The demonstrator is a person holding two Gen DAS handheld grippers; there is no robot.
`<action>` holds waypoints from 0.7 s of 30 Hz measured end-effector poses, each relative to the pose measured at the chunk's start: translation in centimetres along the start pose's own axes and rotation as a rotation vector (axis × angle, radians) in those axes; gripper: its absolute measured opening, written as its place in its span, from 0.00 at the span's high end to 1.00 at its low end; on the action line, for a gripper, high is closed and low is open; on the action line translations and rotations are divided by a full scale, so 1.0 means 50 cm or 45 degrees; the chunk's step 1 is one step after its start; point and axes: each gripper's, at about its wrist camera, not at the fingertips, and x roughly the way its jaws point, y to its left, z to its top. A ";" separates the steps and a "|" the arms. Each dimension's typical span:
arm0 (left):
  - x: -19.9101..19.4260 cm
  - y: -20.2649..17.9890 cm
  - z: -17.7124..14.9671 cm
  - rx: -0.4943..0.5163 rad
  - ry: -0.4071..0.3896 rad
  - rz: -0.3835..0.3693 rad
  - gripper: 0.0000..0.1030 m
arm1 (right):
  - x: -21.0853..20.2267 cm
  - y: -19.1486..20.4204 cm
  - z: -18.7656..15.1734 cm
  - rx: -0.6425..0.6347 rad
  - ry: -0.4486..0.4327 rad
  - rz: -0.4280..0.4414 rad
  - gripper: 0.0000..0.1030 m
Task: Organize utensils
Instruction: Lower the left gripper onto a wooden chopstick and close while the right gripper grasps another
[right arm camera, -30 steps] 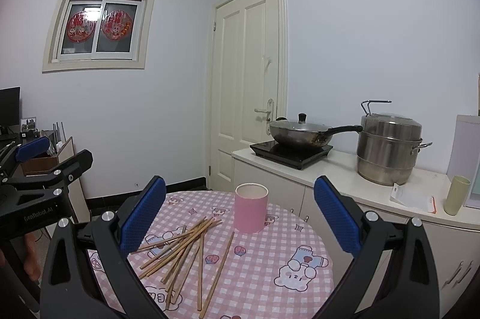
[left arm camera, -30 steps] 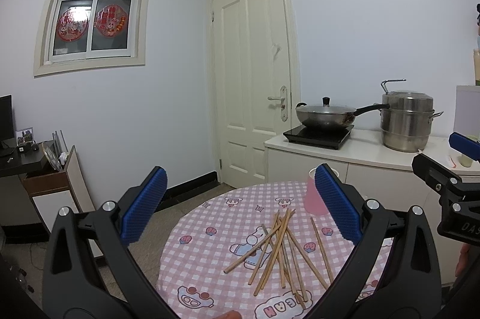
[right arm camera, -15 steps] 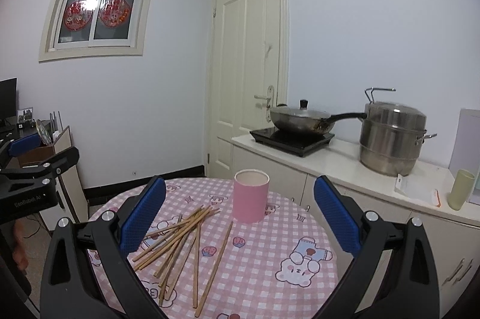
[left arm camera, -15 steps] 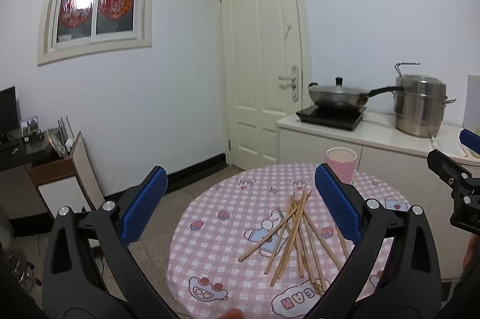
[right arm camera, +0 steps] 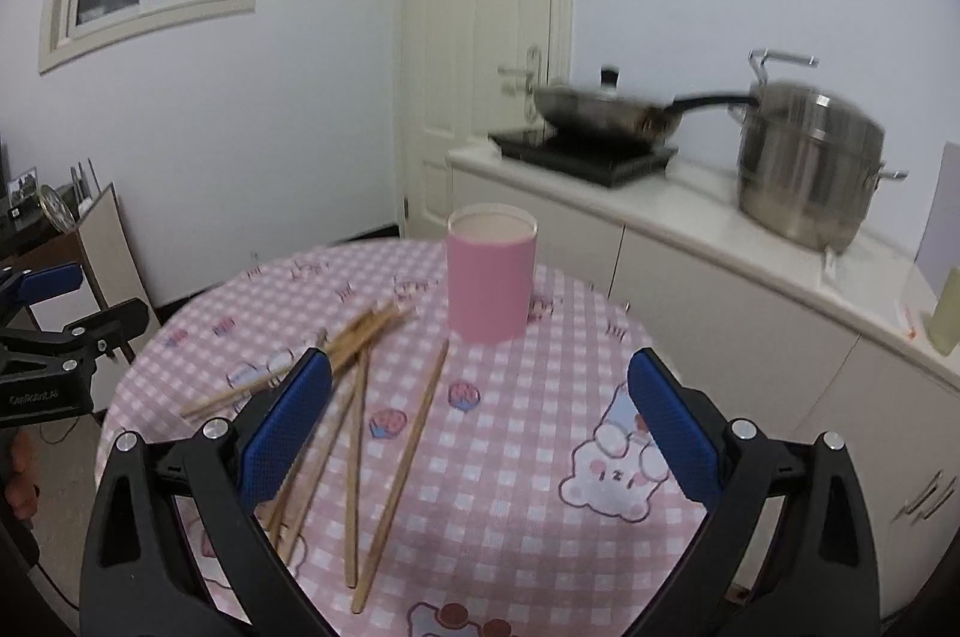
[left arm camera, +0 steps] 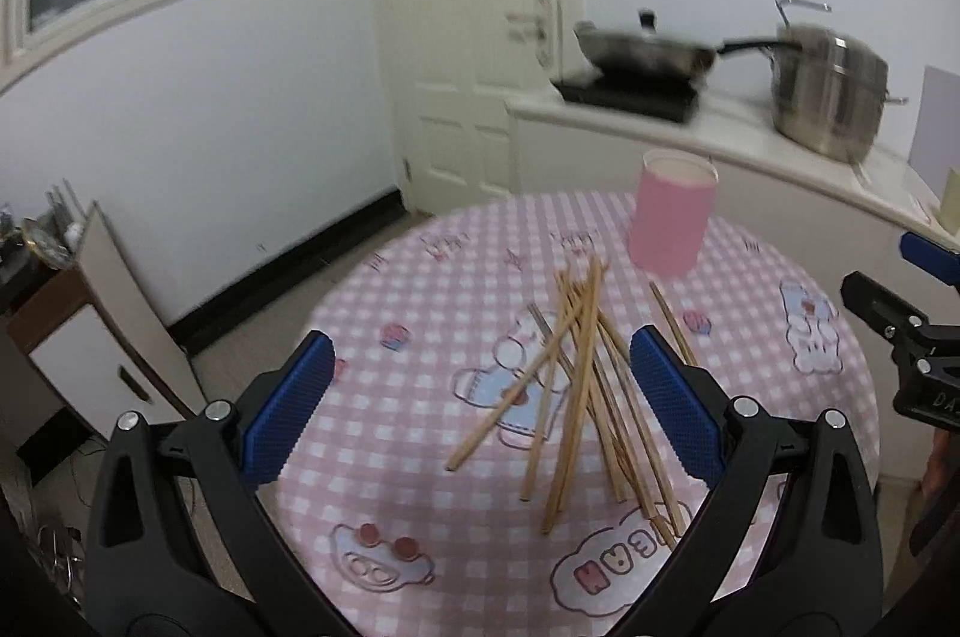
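Observation:
Several wooden chopsticks [left arm camera: 576, 385] lie in a loose crossed pile on the round table [left arm camera: 420, 313] with its pink checked cloth. A pink cylindrical cup [left arm camera: 671, 217] stands upright beyond them. My left gripper [left arm camera: 477, 400] hovers open above the pile, holding nothing. In the right wrist view the chopsticks [right arm camera: 360, 397] spread left of centre and the pink cup [right arm camera: 489, 277] stands just past them. My right gripper [right arm camera: 480, 421] is open and empty over the table [right arm camera: 540, 487]. Each gripper shows at the edge of the other's view.
A white counter [right arm camera: 720, 241] behind the table carries a hob with a lidded wok [right arm camera: 600, 109] and a steel steamer pot [right arm camera: 807, 169]. A closed door [left arm camera: 474, 37] is in the corner. Low furniture [left arm camera: 90, 337] stands on the left.
Both grippers have tilted downward and moved closer to the table, so the chopsticks and cup look larger. Both stay open and empty.

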 end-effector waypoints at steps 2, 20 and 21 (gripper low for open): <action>0.037 -0.007 0.003 0.008 0.047 -0.055 0.06 | 0.023 -0.004 -0.007 0.015 0.047 0.011 0.07; 0.358 -0.070 0.058 0.141 0.398 -0.200 0.40 | 0.247 -0.039 -0.019 0.096 0.328 0.156 0.36; 0.364 -0.073 0.058 0.142 0.411 -0.206 0.44 | 0.255 -0.038 -0.018 0.095 0.334 0.159 0.36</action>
